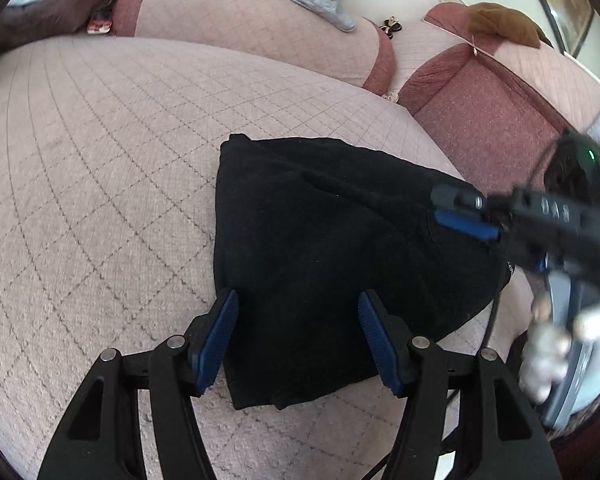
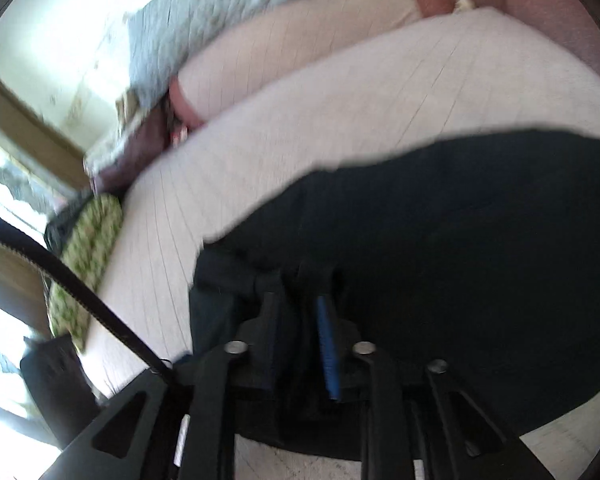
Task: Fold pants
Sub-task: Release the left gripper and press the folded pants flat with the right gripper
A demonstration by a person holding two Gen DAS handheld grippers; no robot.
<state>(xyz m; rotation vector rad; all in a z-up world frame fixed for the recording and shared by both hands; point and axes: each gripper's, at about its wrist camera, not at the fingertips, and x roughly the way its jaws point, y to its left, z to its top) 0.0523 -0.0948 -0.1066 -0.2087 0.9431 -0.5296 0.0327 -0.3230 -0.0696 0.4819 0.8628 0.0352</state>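
The black pants (image 1: 324, 256) lie on the sofa seat (image 1: 100, 168), which has a pale quilted cover. They are already folded into a small, thick bundle, so most of the folding looks done.

The left hand-held gripper (image 1: 298, 340) is wide open above the near edge of the bundle and holds nothing.

The right hand-held gripper (image 2: 300, 320) has its fingers close together at the right edge of the pants, with dark cloth bunched between them. It looks like it is pinching the pants, but the view is blurry.

What is left may be one last fold or a little tidying, then letting go.
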